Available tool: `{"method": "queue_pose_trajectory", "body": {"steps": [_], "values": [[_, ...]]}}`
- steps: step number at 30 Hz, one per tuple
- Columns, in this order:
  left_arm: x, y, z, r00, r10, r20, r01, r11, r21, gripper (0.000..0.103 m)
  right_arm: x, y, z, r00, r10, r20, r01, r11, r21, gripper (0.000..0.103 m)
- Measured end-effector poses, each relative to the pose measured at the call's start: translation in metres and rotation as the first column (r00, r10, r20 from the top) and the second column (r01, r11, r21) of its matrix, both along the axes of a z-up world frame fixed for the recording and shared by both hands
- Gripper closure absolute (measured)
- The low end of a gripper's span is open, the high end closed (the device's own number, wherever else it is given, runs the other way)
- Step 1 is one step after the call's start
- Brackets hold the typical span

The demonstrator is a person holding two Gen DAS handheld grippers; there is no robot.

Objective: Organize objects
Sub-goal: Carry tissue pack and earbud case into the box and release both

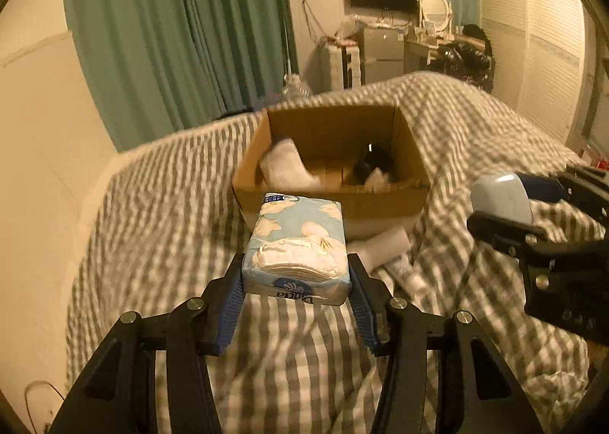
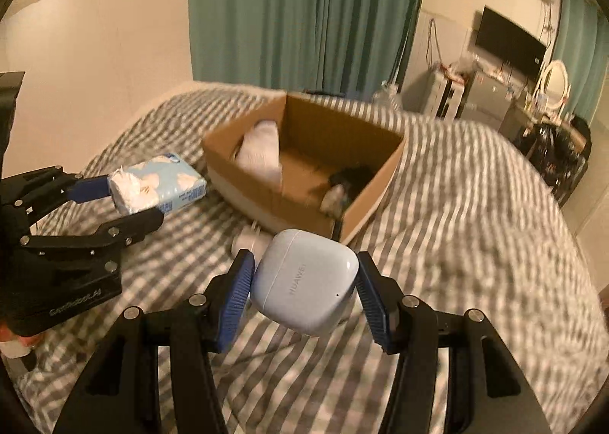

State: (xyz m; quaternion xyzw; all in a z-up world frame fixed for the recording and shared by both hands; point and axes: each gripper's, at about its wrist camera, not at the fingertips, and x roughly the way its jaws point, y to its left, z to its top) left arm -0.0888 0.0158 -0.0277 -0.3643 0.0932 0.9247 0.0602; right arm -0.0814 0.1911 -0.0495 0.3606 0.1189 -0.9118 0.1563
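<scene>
"HUAWEI" on white earbud case [image 2: 304,282]

Cardboard box [image 1: 331,202] sits on the bed [image 1: 160,213], curtain [image 1: 179,27] behind it. In the box: sock [image 1: 285,164] on the left, dark item [image 1: 371,164] on the right. Tissue pack [image 1: 298,247] in left gripper [image 1: 297,287] is before the box; earbuds case [image 2: 304,282] in right gripper [image 2: 304,293] is right of the pack.

Left hand-held gripper [image 1: 296,276] clamps tissue pack [image 1: 297,244] before cardboard box [image 1: 331,183].
</scene>
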Motion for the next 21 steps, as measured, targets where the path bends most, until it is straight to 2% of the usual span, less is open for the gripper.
{"method": "queue_pose_trajectory", "body": {"steps": [5,10,16,21], "values": [[-0.023,-0.001,0.029,0.999,0.005,-0.050,-0.005,1.000,0.001,0.051,-0.024,-0.007,0.033,0.998,0.019,-0.067,-0.019,1.000,0.006,0.049],[-0.062,-0.004,0.045,0.996,0.034,-0.081,-0.034,0.999,-0.001,0.051,-0.062,-0.018,0.044,0.996,0.030,-0.090,-0.027,0.999,0.036,0.049],[-0.125,-0.001,0.040,0.997,0.050,-0.063,-0.051,0.999,-0.011,0.051,-0.125,-0.023,0.039,0.998,0.016,-0.053,-0.015,1.000,0.013,0.049],[-0.175,0.002,0.020,0.999,0.043,-0.010,-0.043,0.999,0.017,0.051,-0.173,-0.023,0.022,1.000,0.003,-0.012,-0.003,1.000,0.001,0.049]]}}
